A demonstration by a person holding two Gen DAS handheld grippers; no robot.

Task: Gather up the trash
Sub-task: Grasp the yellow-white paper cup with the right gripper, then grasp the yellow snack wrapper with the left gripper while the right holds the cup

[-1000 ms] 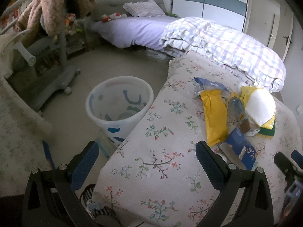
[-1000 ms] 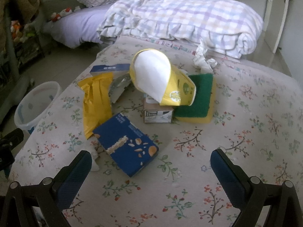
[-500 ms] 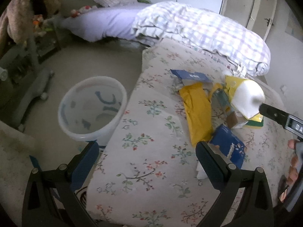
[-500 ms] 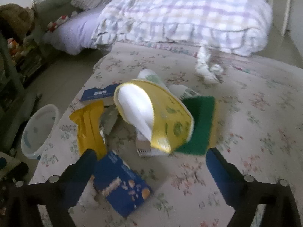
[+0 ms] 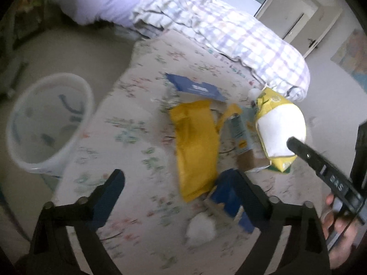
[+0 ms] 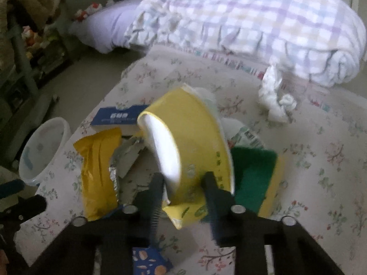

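Trash lies in a heap on the floral bed cover [image 5: 128,123]. A yellow paper bowl [image 6: 195,142] with a white inside leans on its side; my right gripper [image 6: 183,178] is closed around its lower rim. The bowl also shows in the left wrist view [image 5: 281,128]. Beside it lie a yellow wrapper [image 5: 196,144], a blue snack box [image 5: 229,194], a blue flat box [image 5: 195,87], a green and yellow sponge [image 6: 254,171] and a crumpled white tissue [image 5: 201,225]. My left gripper [image 5: 181,185] is open and empty above the cover, near the wrapper.
A white plastic bin [image 5: 45,123] stands on the floor left of the bed. A rolled checked quilt [image 6: 252,23] lies across the back. Another crumpled tissue [image 6: 275,100] sits near the quilt. Shelves and a chair [image 6: 23,45] stand at far left.
My right gripper has moved forward and shut on the yellow bowl's rim. My left gripper has swung right, over the trash heap, and stays open.
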